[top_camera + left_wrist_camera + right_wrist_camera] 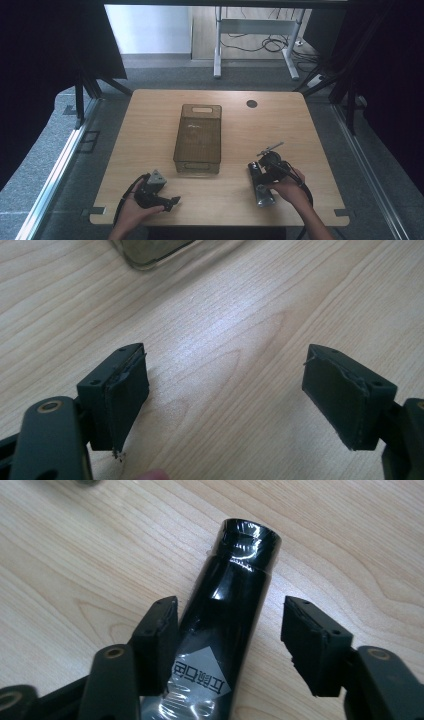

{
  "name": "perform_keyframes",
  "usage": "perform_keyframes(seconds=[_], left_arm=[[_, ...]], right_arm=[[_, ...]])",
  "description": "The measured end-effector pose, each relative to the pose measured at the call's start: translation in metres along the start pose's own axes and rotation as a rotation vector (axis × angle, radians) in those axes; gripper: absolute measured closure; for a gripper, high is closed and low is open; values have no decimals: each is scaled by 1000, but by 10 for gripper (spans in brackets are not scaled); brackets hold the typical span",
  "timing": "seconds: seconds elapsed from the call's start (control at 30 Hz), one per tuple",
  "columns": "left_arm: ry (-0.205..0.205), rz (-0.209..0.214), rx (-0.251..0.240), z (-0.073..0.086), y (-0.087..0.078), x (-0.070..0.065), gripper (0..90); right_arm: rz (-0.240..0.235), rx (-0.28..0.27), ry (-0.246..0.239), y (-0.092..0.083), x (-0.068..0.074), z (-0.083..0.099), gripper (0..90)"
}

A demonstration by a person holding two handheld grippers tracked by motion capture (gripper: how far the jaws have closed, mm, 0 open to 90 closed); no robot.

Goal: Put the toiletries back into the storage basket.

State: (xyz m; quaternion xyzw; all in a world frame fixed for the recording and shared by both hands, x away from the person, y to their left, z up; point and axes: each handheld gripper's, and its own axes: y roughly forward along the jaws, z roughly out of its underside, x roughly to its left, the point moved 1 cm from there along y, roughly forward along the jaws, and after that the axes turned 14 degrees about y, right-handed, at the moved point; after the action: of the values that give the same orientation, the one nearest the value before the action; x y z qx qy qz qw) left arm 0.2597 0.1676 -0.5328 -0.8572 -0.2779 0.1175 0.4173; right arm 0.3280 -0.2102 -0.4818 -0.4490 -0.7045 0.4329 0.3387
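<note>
A black glossy tube [235,600] with a round cap and a white printed label lies on the wooden table [150,125]. My right gripper [230,620] is open around it. The left pad sits against the tube's side and the right pad [305,645] stands clear of it. In the high view this gripper [270,170] is at the table's front right, held by a hand, with the tube [261,190] beside it. My left gripper [225,395] is open over bare wood with nothing between its jaws. In the high view it [170,201] rests near the front left edge.
A brown see-through bin [198,137] with handle slots stands in the middle of the table, and its corner [150,252] shows in the left gripper view. A round dark cable hole [251,103] sits at the back right. A white desk frame [255,45] stands beyond.
</note>
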Motion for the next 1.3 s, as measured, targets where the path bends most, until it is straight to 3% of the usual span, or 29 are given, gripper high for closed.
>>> perform_keyframes(seconds=[0.3,0.6,1.3], left_arm=[[-5,0,-12,0,-1,1,189],[-6,4,-9,1,0,1,190],[-10,4,-16,1,-2,1,189]], right_arm=[[37,33,32,16,7,-4,324],[71,90,62,34,6,-6,319],[60,158,68,39,6,-9,458]])
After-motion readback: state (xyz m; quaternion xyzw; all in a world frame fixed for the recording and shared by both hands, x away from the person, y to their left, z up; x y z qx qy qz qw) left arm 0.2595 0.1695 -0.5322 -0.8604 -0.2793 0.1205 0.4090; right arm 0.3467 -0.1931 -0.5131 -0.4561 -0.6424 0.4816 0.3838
